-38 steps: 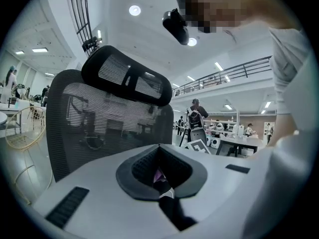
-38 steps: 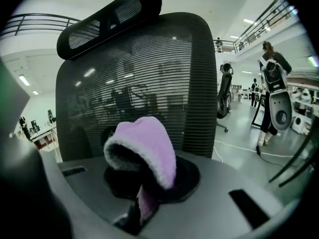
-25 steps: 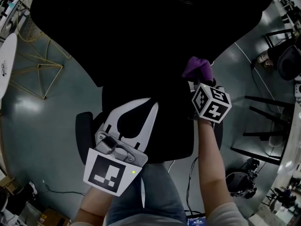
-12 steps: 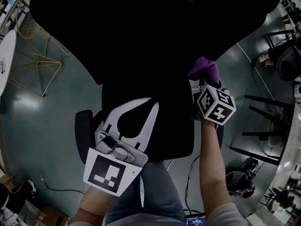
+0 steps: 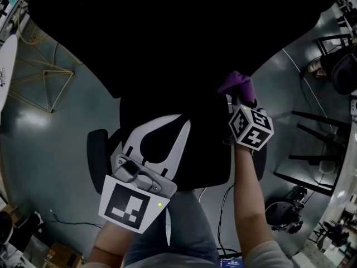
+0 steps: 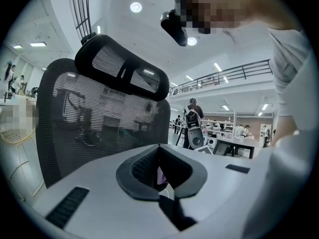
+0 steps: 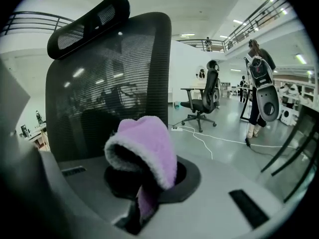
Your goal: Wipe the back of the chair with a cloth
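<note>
The black mesh office chair (image 5: 178,49) fills the top and middle of the head view. Its mesh back (image 7: 109,93) and headrest (image 6: 122,68) stand close in front of both gripper cameras. My right gripper (image 5: 237,97) is shut on a fluffy purple cloth (image 5: 238,84), at the right edge of the chair back. In the right gripper view the cloth (image 7: 147,148) bulges up over that gripper's (image 7: 144,188) jaws. My left gripper (image 5: 183,120) is held low behind the chair, shut with nothing in it; in its own view the left gripper (image 6: 158,156) pads meet.
A gold wire-frame table (image 5: 42,80) stands at the left, black metal frames (image 5: 312,144) at the right. A second office chair (image 7: 202,101) and a white floor cable (image 7: 219,139) lie beyond the chair. A person (image 7: 259,78) stands at the right; more people (image 6: 192,113) are farther off.
My right gripper with the purple cloth slid a little right along the chair back, then back left. The left gripper has stayed put.
</note>
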Demonstrator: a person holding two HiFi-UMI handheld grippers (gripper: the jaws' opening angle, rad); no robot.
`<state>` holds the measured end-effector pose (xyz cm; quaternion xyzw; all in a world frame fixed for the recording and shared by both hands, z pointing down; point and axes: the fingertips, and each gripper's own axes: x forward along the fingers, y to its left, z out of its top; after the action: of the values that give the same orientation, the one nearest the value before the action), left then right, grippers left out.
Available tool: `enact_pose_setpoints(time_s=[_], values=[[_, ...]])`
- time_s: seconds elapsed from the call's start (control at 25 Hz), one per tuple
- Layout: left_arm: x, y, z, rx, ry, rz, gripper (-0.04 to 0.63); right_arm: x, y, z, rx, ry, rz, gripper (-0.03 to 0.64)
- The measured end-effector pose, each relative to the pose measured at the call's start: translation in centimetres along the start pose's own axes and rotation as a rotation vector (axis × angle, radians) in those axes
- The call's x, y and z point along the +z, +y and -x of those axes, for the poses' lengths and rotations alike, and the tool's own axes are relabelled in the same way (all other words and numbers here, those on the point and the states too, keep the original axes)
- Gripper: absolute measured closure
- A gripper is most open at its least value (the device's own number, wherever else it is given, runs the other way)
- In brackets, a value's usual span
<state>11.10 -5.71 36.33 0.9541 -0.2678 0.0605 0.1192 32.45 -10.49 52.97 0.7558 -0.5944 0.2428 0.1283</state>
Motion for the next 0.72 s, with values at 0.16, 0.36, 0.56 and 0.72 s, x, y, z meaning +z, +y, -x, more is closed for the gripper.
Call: enact_pose_setpoints(time_s=[0.16, 0.36, 0.56, 0.72], values=[[-0.3, 0.2, 0.0, 0.010, 0.004, 0.000, 0.583, -1.7, 0.2, -0.5, 0.006, 0.035, 0.015, 0.571], [-0.7, 0.5, 0.5, 0.020, 0.002, 0.001, 0.583, -2.0, 0.5, -0.7, 0.000, 0.041, 0.010, 0.571], [-0.8, 0.9, 1.2, 0.037, -0.004, 0.004, 0.583, -1.9, 1.2, -0.7, -0.003, 0.033, 0.017, 0.571], [-1.1, 1.6, 2.1, 0.065, -0.004, 0.003, 0.583, -1.8, 2.6, -1.1, 0.011, 0.025, 0.033, 0.571]])
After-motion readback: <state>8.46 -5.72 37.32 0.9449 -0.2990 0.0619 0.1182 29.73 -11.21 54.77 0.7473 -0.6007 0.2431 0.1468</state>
